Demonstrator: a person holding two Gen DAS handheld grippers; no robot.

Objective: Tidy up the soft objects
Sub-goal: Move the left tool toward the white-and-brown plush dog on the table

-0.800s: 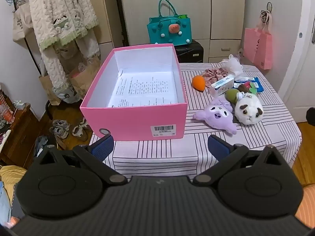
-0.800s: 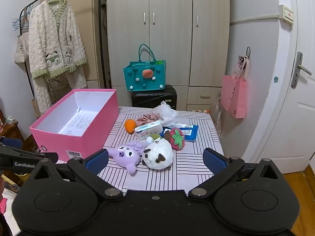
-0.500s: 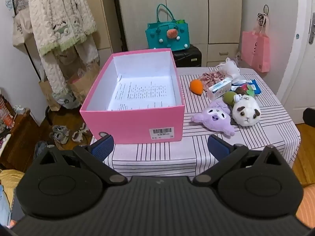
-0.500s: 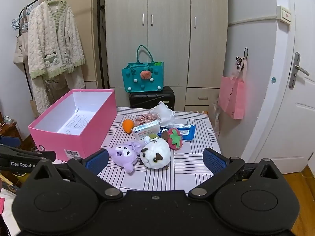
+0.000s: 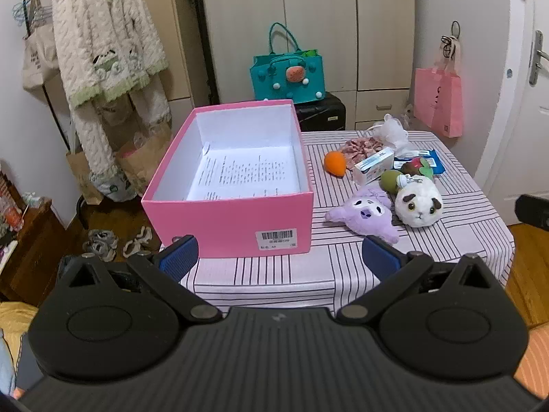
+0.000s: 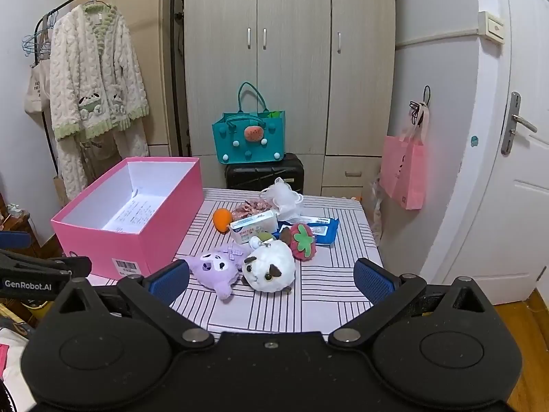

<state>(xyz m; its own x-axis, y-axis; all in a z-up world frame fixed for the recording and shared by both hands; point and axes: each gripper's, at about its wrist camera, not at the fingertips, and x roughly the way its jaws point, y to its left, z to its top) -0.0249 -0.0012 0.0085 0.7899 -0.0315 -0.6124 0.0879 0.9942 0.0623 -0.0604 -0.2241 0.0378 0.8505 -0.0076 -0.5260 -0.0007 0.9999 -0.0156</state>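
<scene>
Nothing is packed yet: the pink box (image 5: 236, 185) holds only a printed sheet. Both the left gripper (image 5: 279, 252) and the right gripper (image 6: 271, 279) hang wide and empty. The purple plush (image 6: 216, 269) and white plush (image 6: 269, 269) lie touching, at the box's three o'clock. Next move: likely the right gripper descends onto one plush.

teal bag (image 6: 248, 139), pink bag (image 6: 405, 171)

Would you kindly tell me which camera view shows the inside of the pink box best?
The left wrist view: it looks down into the pink box, showing the white walls and the printed sheet across its floor. The right wrist view sees the box from the side at a lower angle, so the near wall hides much of the floor.
</scene>
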